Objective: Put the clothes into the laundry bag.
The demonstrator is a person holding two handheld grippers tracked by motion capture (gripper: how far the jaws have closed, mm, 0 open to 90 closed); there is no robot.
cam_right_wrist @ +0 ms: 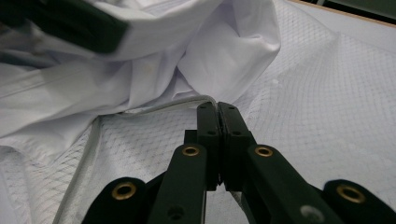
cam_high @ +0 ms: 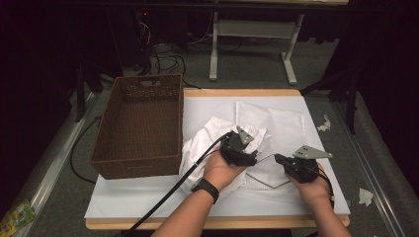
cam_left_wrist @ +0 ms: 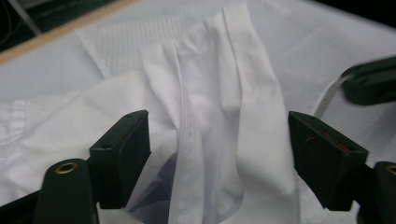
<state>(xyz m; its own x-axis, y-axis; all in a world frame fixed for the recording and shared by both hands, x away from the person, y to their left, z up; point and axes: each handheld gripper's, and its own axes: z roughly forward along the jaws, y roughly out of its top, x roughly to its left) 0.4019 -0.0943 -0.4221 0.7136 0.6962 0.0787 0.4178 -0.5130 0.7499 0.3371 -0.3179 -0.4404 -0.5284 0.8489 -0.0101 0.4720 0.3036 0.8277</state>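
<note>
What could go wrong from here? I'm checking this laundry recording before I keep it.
The left gripper is open with a fold of white cloth between its jaws but not pinched, so closing could catch several layers. The right gripper is shut at the edge of the mesh bag; whether it truly holds that edge is unclear, and it might slip. The basket overhangs the table's left side and could tip.

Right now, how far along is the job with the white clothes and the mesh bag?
Early. The mesh laundry bag lies flat on the table, and the right gripper is shut on its edge. The left gripper stands open over the crumpled white garment, gripping nothing. The garment still lies outside the bag, and the brown wicker basket holds nothing; bagging appears still to come.
</note>
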